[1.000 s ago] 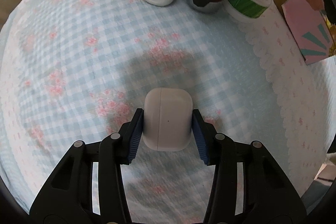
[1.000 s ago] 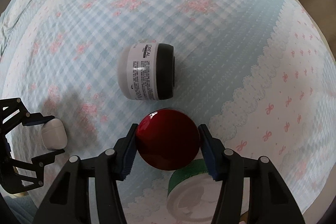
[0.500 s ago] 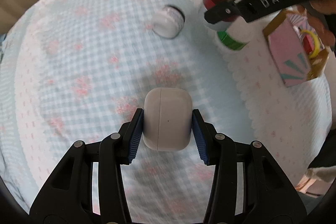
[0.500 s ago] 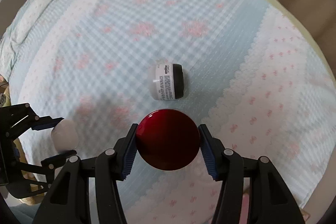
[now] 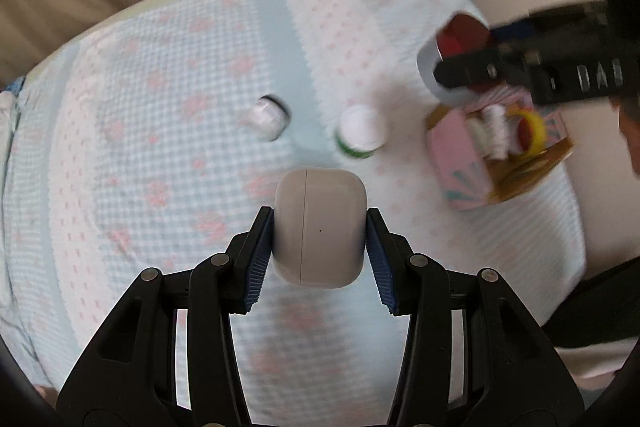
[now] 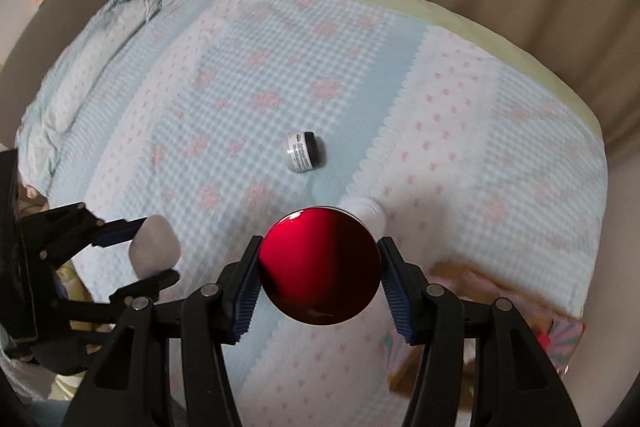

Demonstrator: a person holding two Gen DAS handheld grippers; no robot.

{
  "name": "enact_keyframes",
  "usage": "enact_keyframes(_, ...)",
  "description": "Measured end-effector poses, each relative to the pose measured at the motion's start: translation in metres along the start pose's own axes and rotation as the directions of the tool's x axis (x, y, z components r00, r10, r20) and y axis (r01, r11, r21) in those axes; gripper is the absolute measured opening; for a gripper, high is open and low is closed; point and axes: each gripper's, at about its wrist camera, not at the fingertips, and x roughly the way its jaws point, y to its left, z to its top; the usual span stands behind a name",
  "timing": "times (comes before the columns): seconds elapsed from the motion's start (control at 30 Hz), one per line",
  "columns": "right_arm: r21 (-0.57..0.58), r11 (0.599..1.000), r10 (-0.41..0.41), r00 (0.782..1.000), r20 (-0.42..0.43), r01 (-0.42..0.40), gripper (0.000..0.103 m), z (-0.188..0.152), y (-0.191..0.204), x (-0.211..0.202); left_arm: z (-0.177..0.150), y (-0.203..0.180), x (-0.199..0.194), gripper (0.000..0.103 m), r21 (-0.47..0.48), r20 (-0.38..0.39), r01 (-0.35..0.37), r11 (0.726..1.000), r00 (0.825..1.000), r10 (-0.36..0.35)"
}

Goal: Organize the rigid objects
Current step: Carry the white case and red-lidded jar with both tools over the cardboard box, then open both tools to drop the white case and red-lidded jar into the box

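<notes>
The left gripper [image 5: 320,247] grasps a white case [image 5: 320,227] above the cloth [image 5: 160,187]. The right gripper [image 6: 319,267] grasps a red-lidded jar [image 6: 319,267]. Farther, only the left view shows a box [image 5: 496,159] with items; both show a lying jar [image 6: 304,157].

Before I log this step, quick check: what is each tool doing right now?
Left tool: closed on the white earbud case.
Right tool: closed on the red-lidded jar.
</notes>
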Motion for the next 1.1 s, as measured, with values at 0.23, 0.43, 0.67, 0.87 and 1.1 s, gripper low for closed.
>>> enact_keyframes(0.23,0.077,0.997,-0.020,0.999,0.031,0.017,0.051,-0.058,-0.052,-0.059,0.029,-0.084,-0.020,0.042,0.051,0.040,0.024,0.998,0.999,-0.026)
enact_keyframes(0.43,0.140,0.989,-0.062,0.997,0.034,0.057,0.051,-0.106,-0.106,-0.090,0.047,-0.154,-0.009,0.042,0.059,0.038,0.081,0.995,0.996,-0.083)
enact_keyframes(0.67,0.207,0.976,-0.073,0.997,-0.001,0.072,0.051,-0.156,-0.162,-0.087,0.060,-0.214,0.027,0.042,0.062,-0.005,0.107,0.992,0.994,-0.107)
enact_keyframes(0.87,0.211,0.976,-0.040,0.999,-0.037,0.047,0.051,-0.185,-0.193,-0.063,0.069,-0.244,0.062,0.042,0.054,-0.057,0.101,0.993,0.994,-0.098)
enact_keyframes(1.1,0.155,0.988,-0.006,0.998,-0.056,0.015,0.051,-0.203,-0.211,-0.026,0.083,-0.260,0.105,0.042,0.056,-0.127,0.075,0.996,0.990,-0.068)
